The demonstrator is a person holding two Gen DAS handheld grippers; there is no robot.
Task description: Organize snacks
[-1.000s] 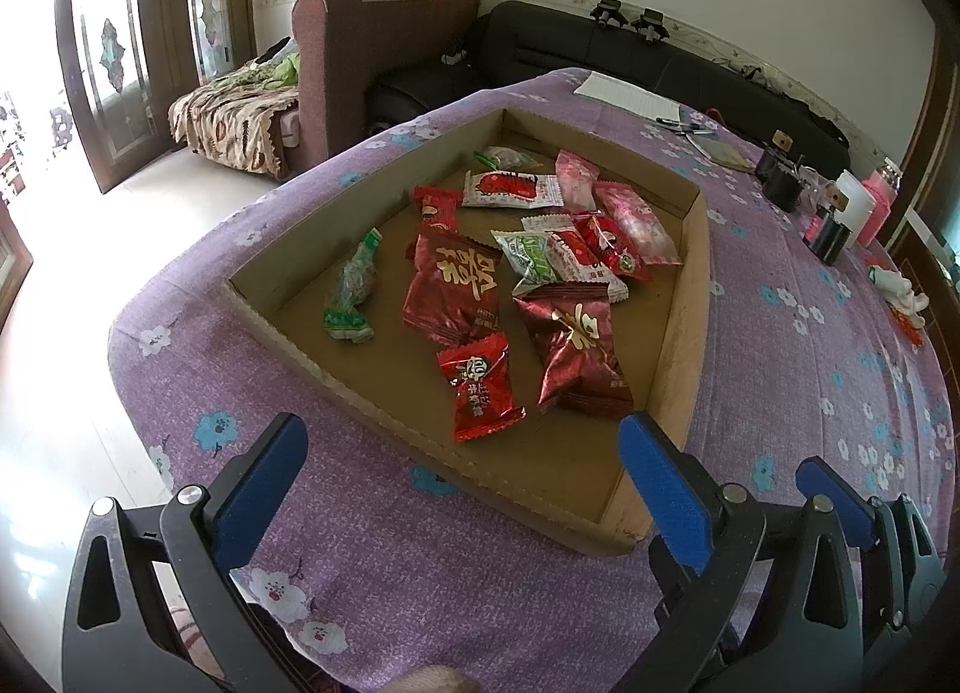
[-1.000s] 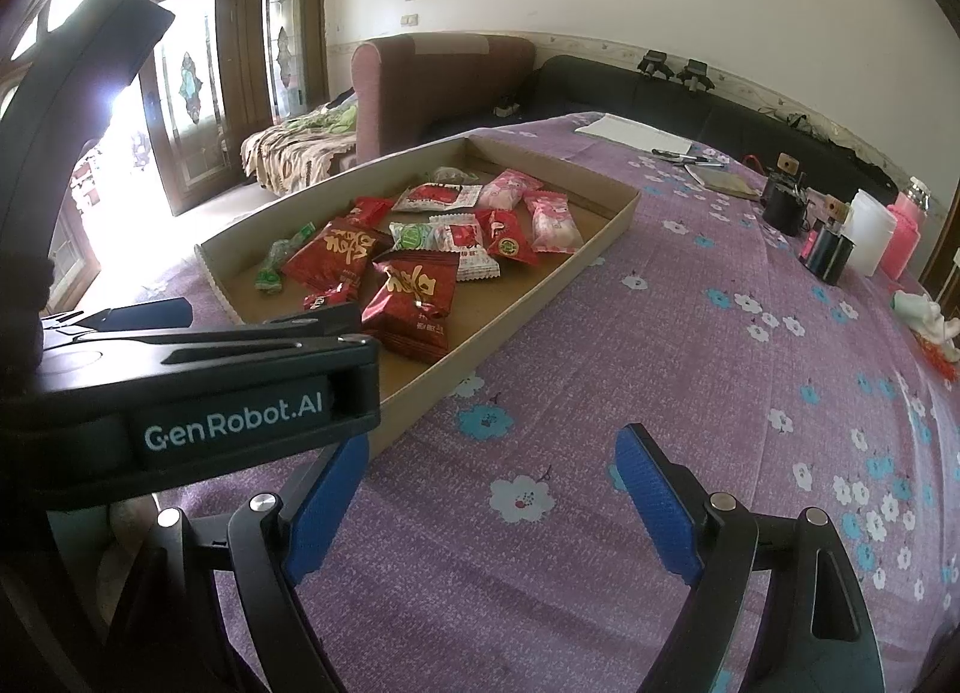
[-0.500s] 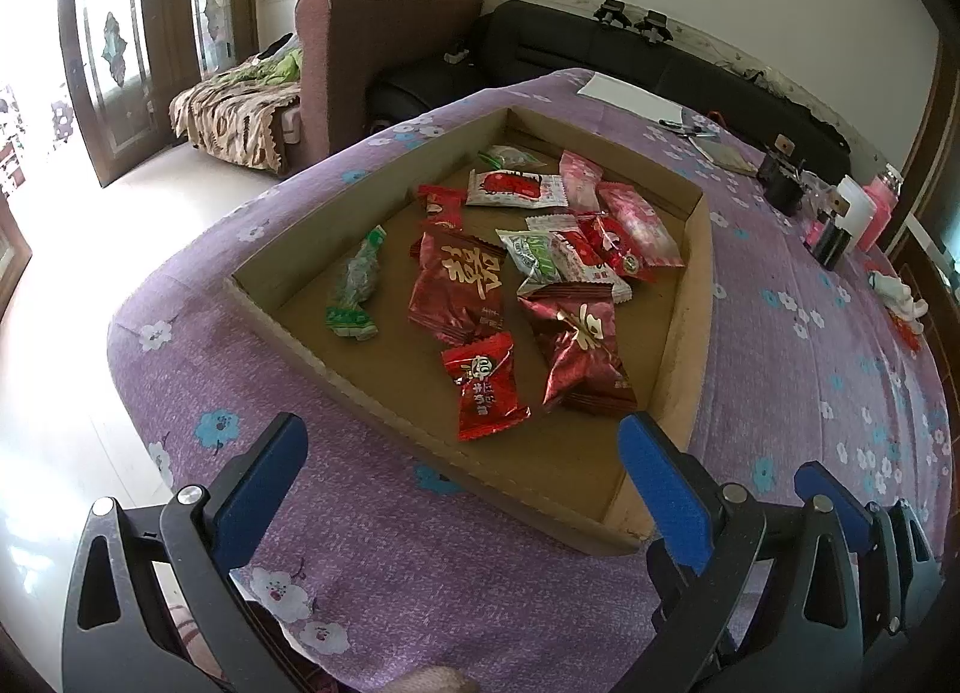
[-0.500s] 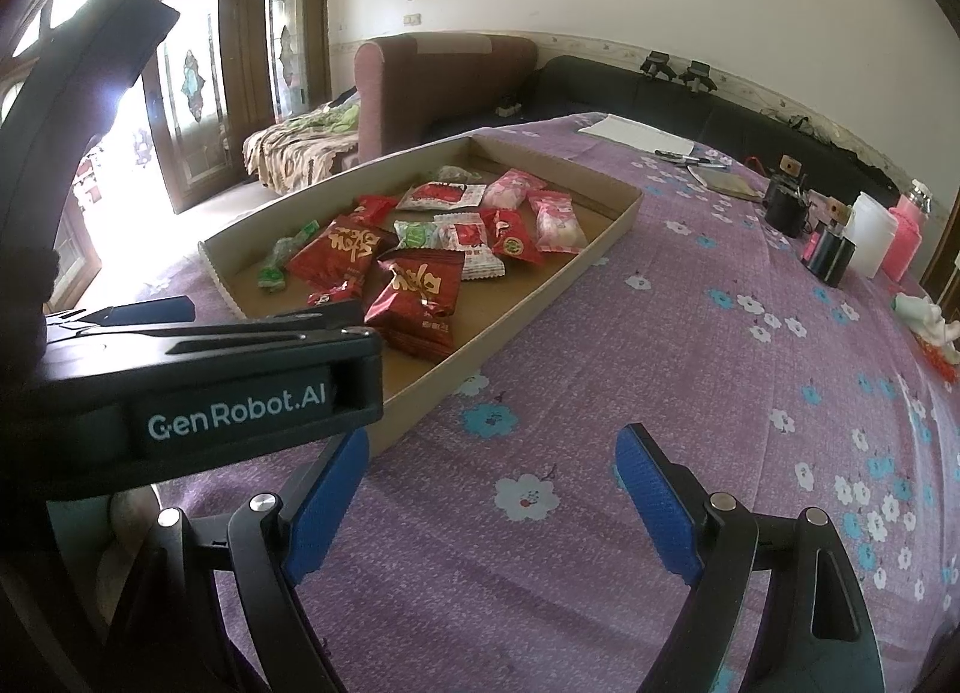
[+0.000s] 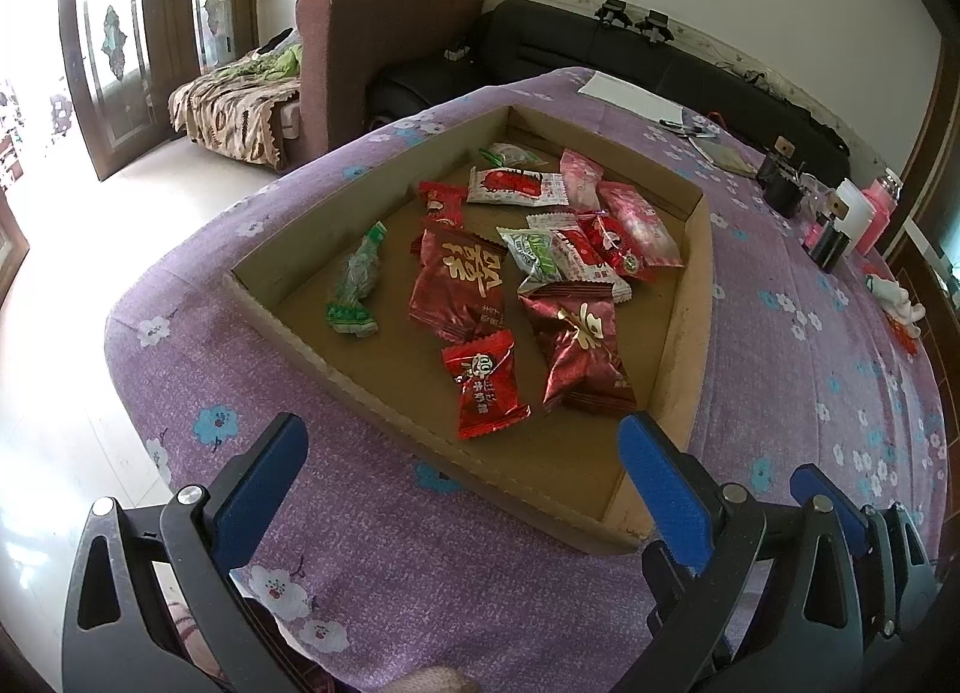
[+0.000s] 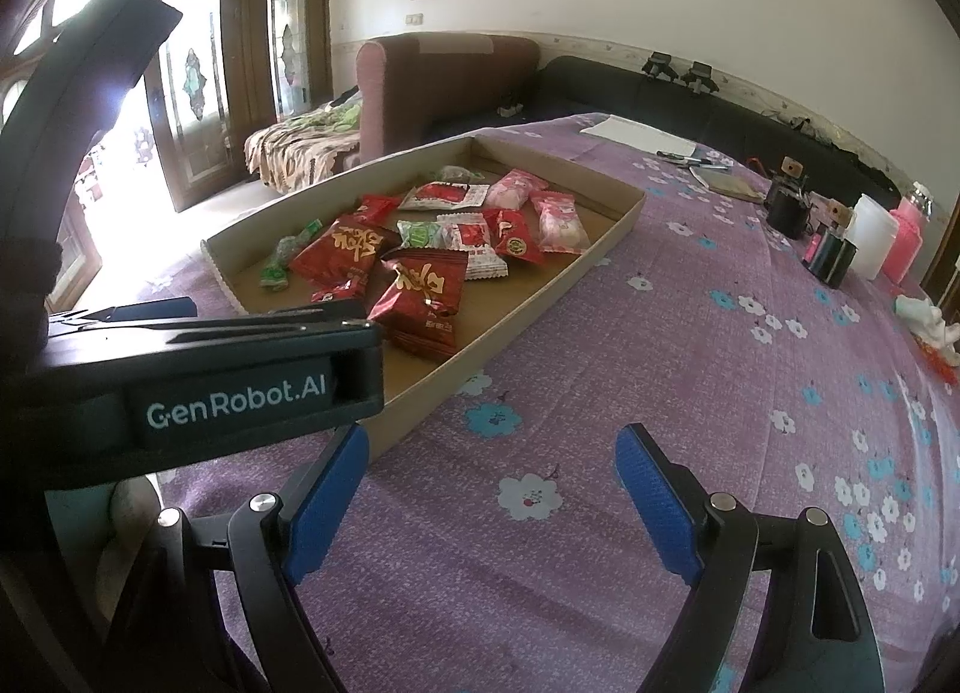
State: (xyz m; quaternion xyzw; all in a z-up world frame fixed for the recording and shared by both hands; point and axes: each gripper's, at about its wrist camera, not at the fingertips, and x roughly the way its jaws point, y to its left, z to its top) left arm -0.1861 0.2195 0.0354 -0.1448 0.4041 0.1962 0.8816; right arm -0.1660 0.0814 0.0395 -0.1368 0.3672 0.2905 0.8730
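Where crinkly foil snacks [image 5: 459,285] lie, shallow cardboard tray [image 5: 690,297]; flat

Daylight enters from glass doors [image 6: 198,87] at left; panes and floor [image 5: 54,249] blown out white. Desk [image 6: 690,369] evenly lit, shadows soft. Wrappers [image 5: 576,351] show small glare spots. Strong fisheye bending, dark corners. Focus sharp, no motion blur.
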